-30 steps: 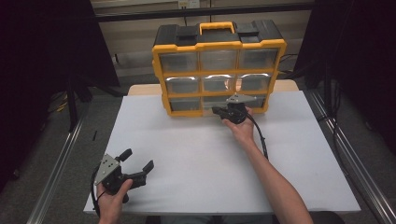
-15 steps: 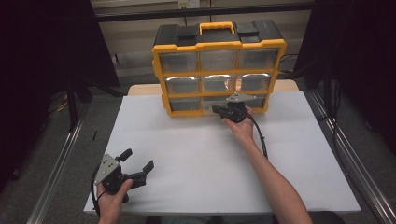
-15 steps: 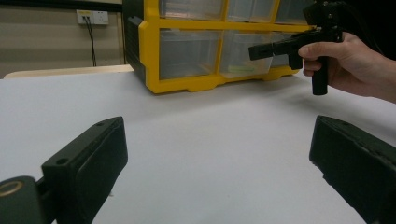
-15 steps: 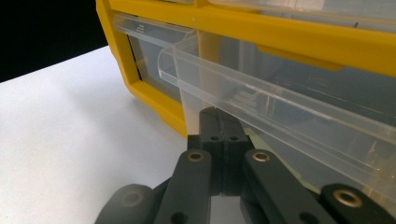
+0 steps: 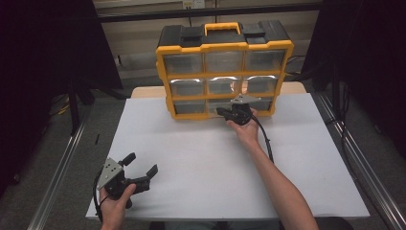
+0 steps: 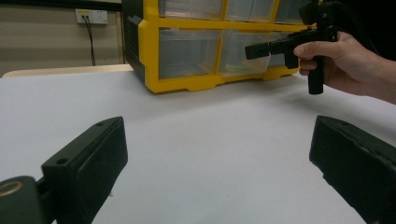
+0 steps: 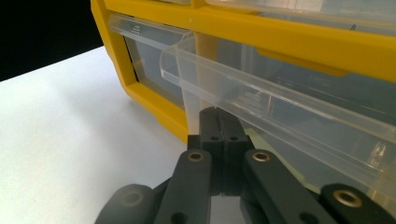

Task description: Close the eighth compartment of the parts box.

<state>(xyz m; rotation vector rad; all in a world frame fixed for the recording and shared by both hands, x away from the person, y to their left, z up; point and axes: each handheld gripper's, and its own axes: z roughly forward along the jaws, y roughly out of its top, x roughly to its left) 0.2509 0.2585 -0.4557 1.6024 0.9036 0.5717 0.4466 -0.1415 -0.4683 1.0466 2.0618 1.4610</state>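
I had the right gripper (image 5: 225,112) with jaws pressed together at the clear drawer (image 7: 261,93) low in the yellow organizer (image 5: 163,72); grip on its lip unclear. My left gripper (image 5: 141,167) sat wide open and empty over the white table (image 5: 201,158), organizer well ahead.

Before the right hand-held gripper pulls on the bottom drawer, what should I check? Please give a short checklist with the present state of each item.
1. Right hand-held gripper is at the bottom middle drawer of the organizer: ok.
2. Its jaws are shut in the right gripper view: ok.
3. The jaws really pinch the drawer lip: cannot tell; the tips sit just under the clear edge.
4. Drawer is free to slide: ok; it already stands out a little from the yellow frame.
5. Table in front of the drawer has room: ok.
6. Left hand-held gripper steadies the organizer: not ok; it is open, near the table's front edge, far from it.
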